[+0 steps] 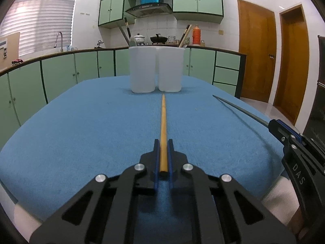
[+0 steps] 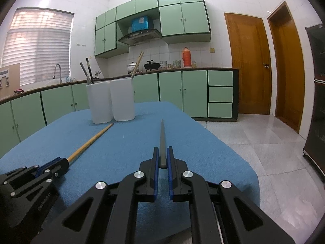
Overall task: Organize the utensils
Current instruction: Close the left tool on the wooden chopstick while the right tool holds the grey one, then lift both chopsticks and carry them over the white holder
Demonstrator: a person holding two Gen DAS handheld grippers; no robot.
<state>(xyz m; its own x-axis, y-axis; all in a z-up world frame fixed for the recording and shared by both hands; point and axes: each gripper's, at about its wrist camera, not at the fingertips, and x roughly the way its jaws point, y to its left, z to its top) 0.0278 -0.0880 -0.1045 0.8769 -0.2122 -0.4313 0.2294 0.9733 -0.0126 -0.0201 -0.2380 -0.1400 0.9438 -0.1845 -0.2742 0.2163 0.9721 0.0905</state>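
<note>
My left gripper (image 1: 163, 142) is shut on a wooden chopstick (image 1: 163, 126) that points at two white holders (image 1: 156, 69) at the far end of the blue table (image 1: 81, 122). My right gripper (image 2: 163, 150) is shut on a grey chopstick (image 2: 162, 140), which also shows in the left wrist view (image 1: 239, 109). The left holder (image 2: 99, 103) has dark utensils in it. The right holder (image 2: 122, 99) has wooden chopsticks in it. The wooden chopstick (image 2: 89, 142) and my left gripper (image 2: 61, 162) show at the left of the right wrist view.
Green kitchen cabinets (image 2: 172, 89) and a counter with pots stand behind the table. Wooden doors (image 2: 249, 65) are at the right. The tiled floor (image 2: 254, 142) lies past the table's right edge.
</note>
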